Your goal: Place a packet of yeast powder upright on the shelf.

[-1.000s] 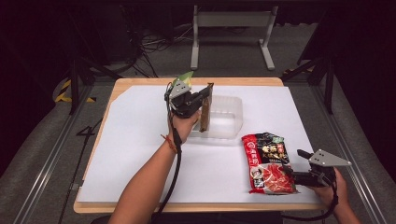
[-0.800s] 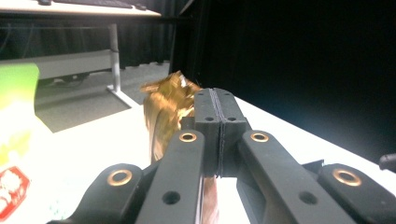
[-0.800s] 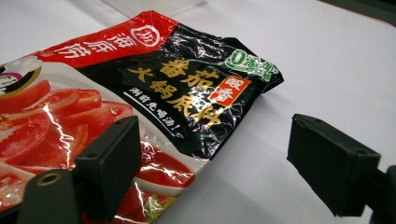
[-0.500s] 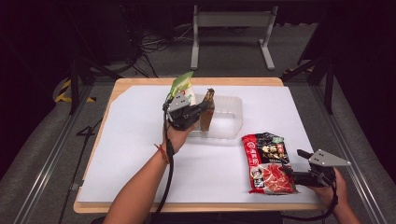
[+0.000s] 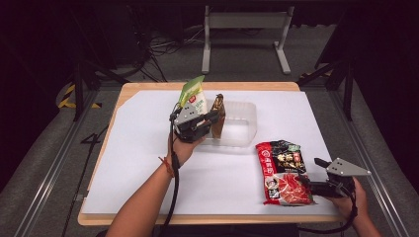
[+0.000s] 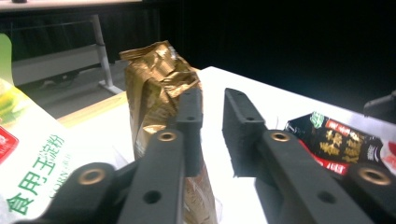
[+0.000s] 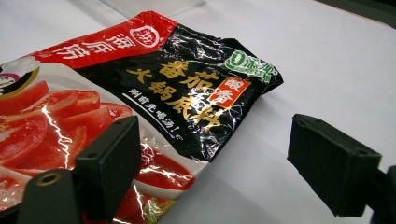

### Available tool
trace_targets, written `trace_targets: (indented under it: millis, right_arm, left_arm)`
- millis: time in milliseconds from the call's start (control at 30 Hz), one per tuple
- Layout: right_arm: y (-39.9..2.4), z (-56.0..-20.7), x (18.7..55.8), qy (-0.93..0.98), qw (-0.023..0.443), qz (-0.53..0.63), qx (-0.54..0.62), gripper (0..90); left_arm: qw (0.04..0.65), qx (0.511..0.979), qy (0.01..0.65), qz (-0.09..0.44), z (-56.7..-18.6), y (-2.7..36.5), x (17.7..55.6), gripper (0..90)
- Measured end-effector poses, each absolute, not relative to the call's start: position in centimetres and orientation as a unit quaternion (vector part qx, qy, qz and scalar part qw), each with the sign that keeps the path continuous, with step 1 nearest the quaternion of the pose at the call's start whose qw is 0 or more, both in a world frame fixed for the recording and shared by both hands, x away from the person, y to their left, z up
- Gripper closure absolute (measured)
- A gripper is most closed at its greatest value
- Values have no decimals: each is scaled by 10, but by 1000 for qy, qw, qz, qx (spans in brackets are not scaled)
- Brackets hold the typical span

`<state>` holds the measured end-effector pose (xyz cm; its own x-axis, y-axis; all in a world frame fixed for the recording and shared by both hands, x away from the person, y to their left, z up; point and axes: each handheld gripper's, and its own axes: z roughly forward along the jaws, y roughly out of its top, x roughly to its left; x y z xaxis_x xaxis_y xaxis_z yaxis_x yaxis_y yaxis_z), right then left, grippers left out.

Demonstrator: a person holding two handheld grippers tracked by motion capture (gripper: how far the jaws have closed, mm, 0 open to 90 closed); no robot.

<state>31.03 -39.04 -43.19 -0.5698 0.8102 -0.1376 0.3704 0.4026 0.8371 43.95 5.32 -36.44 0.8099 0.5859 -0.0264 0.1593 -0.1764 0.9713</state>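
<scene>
High view is showing packets being stood up in a clear plastic tub (image 5: 240, 129) in the middle of the desk (image 5: 148, 168). Going from the left, a green and white corn starch bag (image 5: 192, 98) is standing at the tub's left end, and just beside it a gold packet (image 5: 218, 114) is standing upright, apparently inside the tub, though the clear wall makes that hard to judge. The left gripper (image 5: 206, 124) is sitting at that gold packet; its jaws have just been opening, and in the left gripper view the gold packet (image 6: 161, 107) is lying against the outside of 1 jaw with nothing between the 2. So 2 packets look placed. Further right, the red and black hotpot base packet (image 5: 283, 172) is lying flat on the desk, not yet packed. The right gripper (image 5: 316, 185) is resting at its edge with jaws wide apart, 1 jaw over the packet (image 7: 140, 107).
</scene>
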Motion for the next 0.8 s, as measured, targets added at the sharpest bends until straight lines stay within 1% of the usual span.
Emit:
trace_targets:
  millis: [33,100,167,233,300,333,400,433,467,667,800]
  right_arm:
    - [-390,-432,310,791,275,399,373,177]
    - [-391,-432,311,789,274,401,376,176]
    - [-391,-431,311,787,272,403,379,177]
    - [-392,-431,312,785,272,404,382,178]
    - [-393,-431,313,783,271,406,386,193]
    - [-393,-431,313,783,267,407,386,203]
    - [-392,-430,314,784,264,408,385,211]
    - [-392,-430,314,784,264,408,385,211]
    - [-391,-430,314,785,262,408,385,212]
    - [-391,-430,315,784,264,406,387,210]
    - [-391,-430,315,787,255,409,386,236]
  left_arm:
    - [586,751,244,182,-363,54,438,746]
    - [570,766,228,191,-362,53,435,695]
    - [566,771,218,196,-361,55,431,670]
    - [557,776,213,205,-359,59,427,607]
    - [550,783,208,203,-360,63,423,576]
    - [542,787,207,208,-360,65,421,535]
    - [533,792,207,212,-364,72,416,500]
    - [533,792,207,212,-364,72,416,465]
    - [525,796,209,217,-365,74,415,465]
    - [486,817,203,234,-372,88,404,373]
    - [468,829,205,228,-376,100,399,320]
